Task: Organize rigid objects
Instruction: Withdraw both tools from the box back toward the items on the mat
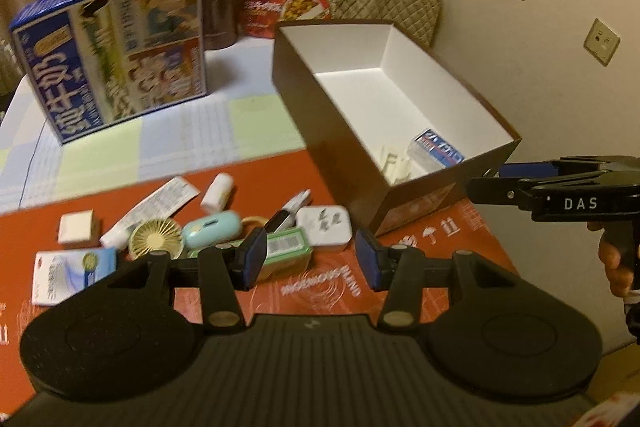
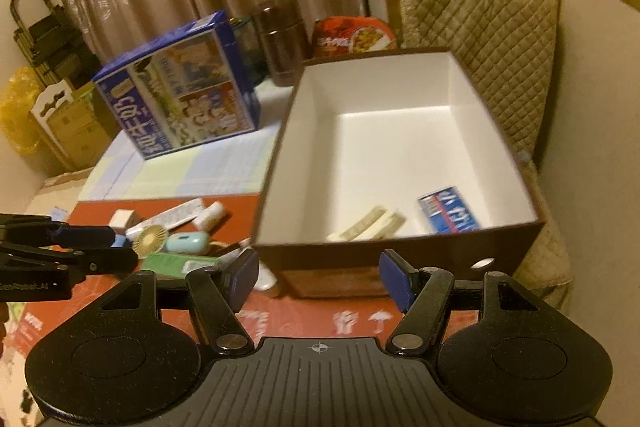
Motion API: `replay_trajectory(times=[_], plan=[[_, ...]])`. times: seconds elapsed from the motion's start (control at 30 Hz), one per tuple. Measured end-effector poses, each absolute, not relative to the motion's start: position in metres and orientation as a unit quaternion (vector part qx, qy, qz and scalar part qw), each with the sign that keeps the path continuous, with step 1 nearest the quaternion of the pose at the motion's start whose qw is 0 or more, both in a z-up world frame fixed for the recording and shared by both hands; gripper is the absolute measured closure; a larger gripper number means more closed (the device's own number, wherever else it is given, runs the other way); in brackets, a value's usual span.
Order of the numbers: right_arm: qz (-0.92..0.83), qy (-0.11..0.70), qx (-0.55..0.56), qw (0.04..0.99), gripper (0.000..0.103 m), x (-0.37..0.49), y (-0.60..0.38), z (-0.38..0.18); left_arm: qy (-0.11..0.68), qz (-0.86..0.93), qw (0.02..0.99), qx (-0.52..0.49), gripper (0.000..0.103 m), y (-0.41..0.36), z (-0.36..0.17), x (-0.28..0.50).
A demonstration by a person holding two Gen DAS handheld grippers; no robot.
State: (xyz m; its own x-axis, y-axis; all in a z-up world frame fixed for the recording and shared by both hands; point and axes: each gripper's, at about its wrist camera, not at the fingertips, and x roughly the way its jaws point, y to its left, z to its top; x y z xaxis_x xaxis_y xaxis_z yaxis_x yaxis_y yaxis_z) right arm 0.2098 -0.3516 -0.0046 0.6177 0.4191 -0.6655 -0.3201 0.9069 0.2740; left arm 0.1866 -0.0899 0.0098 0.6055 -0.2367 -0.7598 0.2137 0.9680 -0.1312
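Note:
A brown box [image 1: 304, 107] [image 2: 276, 163] with a white inside stands on the red mat; a blue card pack [image 1: 438, 147] [image 2: 448, 213] and a cream clip [image 2: 368, 227] lie in it. Left of the box sits a pile of small items: a white plug [image 1: 326, 227], a green box [image 1: 286, 247], a mint case [image 1: 212, 231] [image 2: 187, 242], a gold fan [image 1: 154, 237] [image 2: 149, 239], a white tube [image 1: 150, 207], a small bottle [image 1: 217, 191]. My left gripper [image 1: 310, 259] hangs open and empty above the pile's right edge. My right gripper [image 2: 320, 279] is open and empty before the box's near wall.
A blue milk carton box [image 1: 116, 47] [image 2: 180, 87], a brown canister [image 2: 282, 39] and a red snack pack [image 1: 280, 9] stand at the table's far side. A quilted chair back [image 2: 480, 59] is behind the box. A wall is to the right.

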Motion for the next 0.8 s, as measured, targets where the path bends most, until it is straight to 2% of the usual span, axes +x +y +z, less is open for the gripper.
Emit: replay_trajectory(times=[0.8], plan=[[0.28,0.404,0.048,0.87,0.039,0.189,-0.271,-0.034,0.446,-0.045,0.893,-0.031,0.059,-0.018,-0.018,0.144]])
